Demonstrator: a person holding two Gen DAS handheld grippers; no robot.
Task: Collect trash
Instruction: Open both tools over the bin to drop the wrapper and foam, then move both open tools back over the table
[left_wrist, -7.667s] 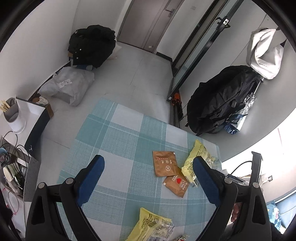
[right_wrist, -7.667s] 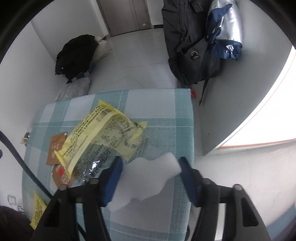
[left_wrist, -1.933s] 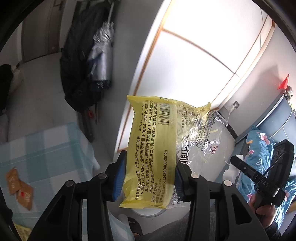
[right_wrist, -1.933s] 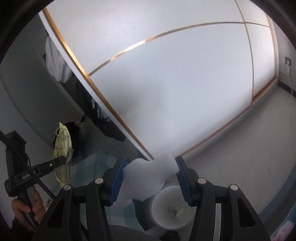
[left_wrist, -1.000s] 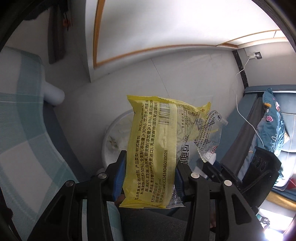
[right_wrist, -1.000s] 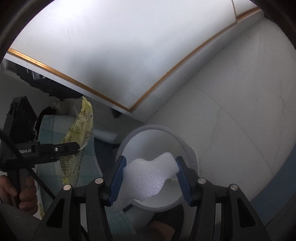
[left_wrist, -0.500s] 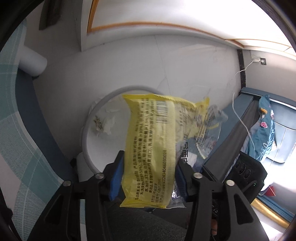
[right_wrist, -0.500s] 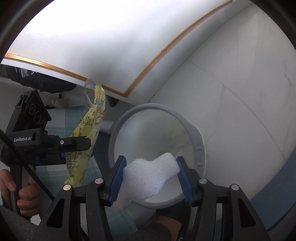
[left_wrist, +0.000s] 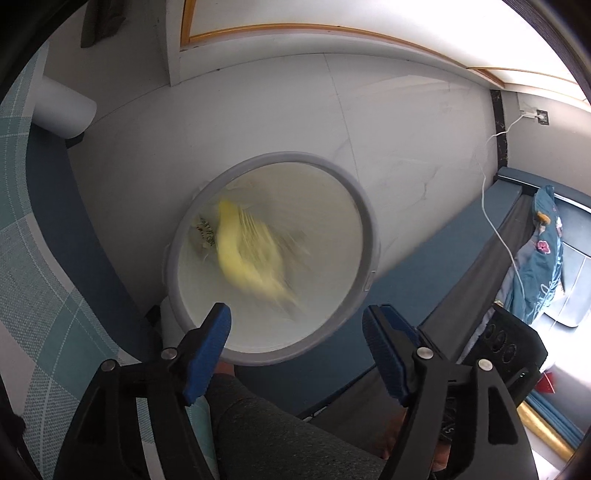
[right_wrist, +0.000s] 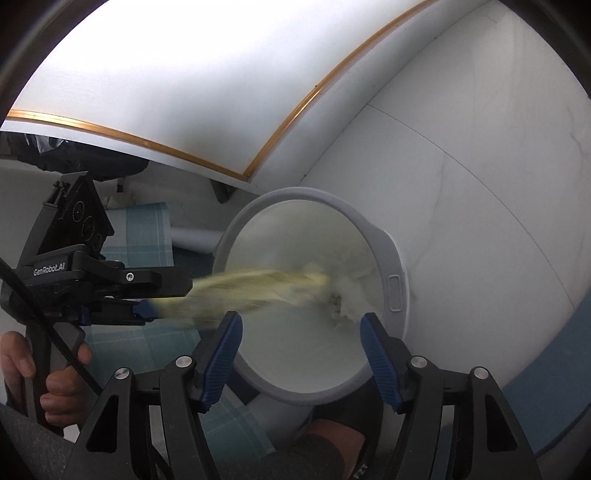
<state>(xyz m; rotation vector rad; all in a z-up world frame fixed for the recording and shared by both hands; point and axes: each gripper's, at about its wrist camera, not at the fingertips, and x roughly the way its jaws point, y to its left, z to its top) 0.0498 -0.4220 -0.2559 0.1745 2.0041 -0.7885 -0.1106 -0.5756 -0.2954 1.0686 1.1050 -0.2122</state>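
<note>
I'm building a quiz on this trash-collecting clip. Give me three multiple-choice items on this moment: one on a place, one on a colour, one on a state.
1. Where is the yellow wrapper?
A. on the checked cloth
B. dropping into the white bin
C. on the blue bedding

2. What colour are the claw pads?
A. red
B. green
C. blue

3. How does the left claw stand?
A. open, nothing between its pads
B. shut on the wrapper
C. shut on foam

Answers:
B, the blurred wrapper lies within the bin's rim.
C, the pads show blue in both views.
A, its pads stand apart; the jaws have just been opening.
</note>
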